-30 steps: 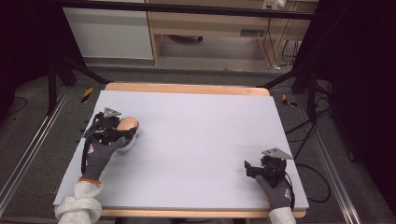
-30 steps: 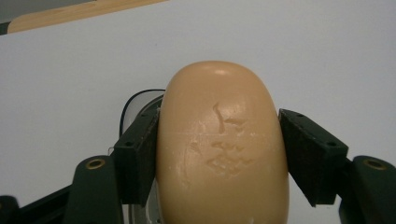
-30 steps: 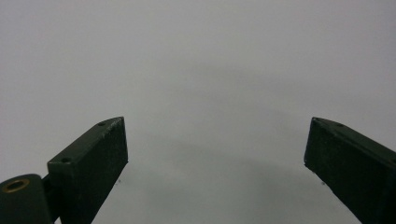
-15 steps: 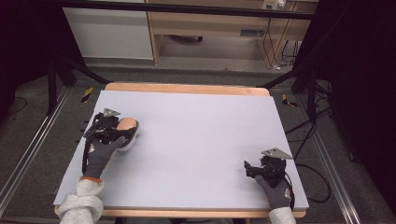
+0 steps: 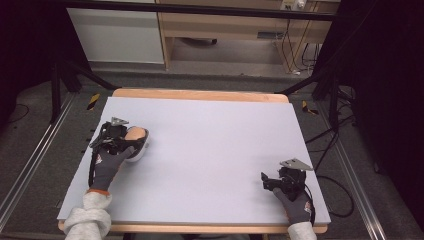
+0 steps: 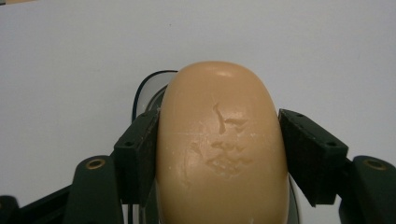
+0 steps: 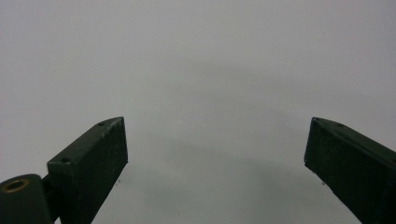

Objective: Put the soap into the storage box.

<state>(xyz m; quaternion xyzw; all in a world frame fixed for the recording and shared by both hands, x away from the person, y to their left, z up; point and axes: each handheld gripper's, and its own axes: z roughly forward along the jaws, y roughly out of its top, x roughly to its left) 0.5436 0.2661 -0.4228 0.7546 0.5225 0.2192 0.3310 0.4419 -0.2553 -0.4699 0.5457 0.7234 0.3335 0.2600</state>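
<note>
The right gripper [image 5: 272, 181] is held with its jaws wide apart over bare table [image 5: 210, 150] at the near right edge, well apart from the work. At the left side, the left gripper [image 5: 131, 144] is clamped on a tan soap bar [image 6: 222, 154] by its long sides, over a clear dish [image 6: 148, 91] seen beneath it. The soap is judged stiff, fairly light and slippery, its scuffed face easily marked, so the flat sides are best gripped; no writing can be read.

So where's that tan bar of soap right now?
In the high view the soap is at the table's left side, clamped in the left gripper over a small clear dish, far from the right gripper.
</note>
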